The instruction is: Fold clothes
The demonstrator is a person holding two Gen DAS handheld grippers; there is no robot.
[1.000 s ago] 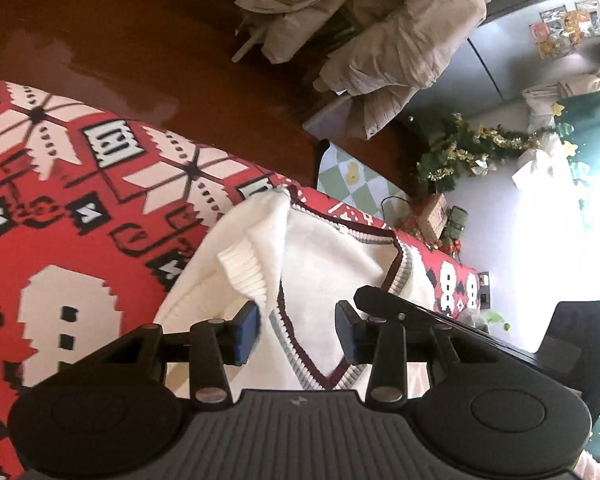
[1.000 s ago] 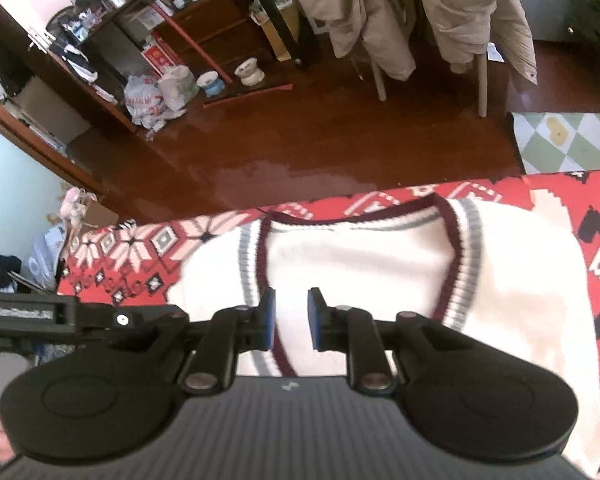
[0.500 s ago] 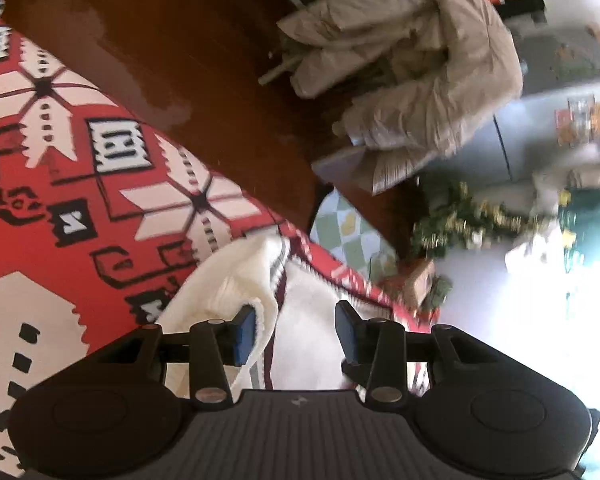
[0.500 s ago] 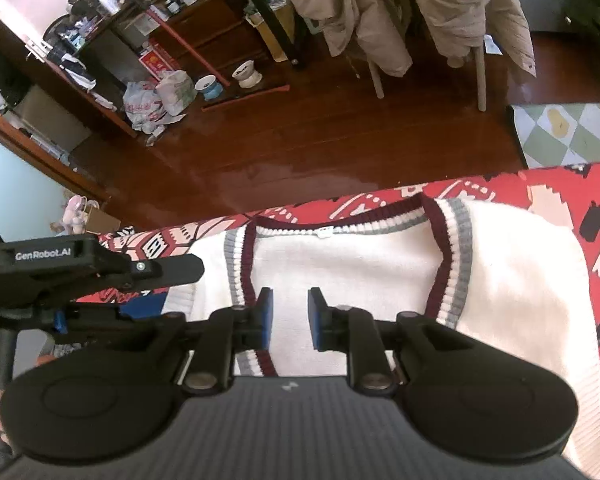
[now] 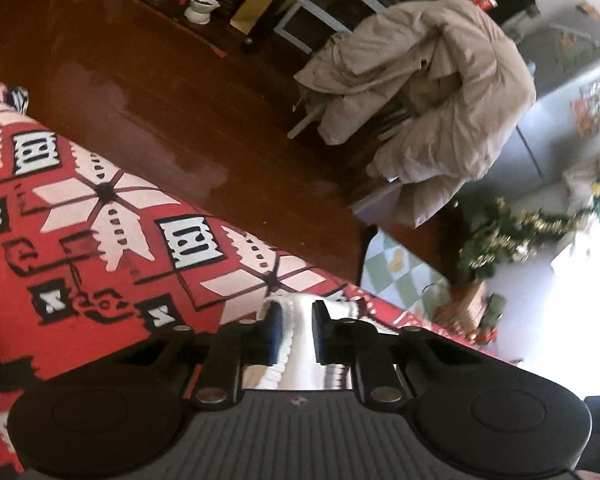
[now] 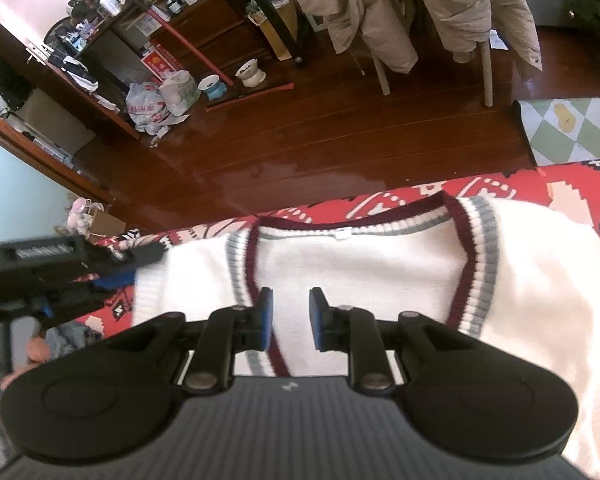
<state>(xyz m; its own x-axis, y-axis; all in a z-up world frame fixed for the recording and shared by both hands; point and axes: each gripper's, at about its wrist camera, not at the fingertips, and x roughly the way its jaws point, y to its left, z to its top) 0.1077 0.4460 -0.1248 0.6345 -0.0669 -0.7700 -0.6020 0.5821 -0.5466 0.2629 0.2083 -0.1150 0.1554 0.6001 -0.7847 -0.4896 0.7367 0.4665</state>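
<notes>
Two handheld grippers over a cream sweater vest (image 6: 364,264) on a red patterned blanket (image 5: 100,248).
Left gripper (image 5: 294,330), jaws just narrowing, pinches the vest's edge; right gripper (image 6: 290,318) hovers slightly apart above its collar.

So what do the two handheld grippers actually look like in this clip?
Both match: the left gripper and right gripper have matte black bodies, two round black discs, a ribbed grey centre plate, silver pivot bolts and blue pads on black fingers. The left one's side carries blurred white lettering.
</notes>
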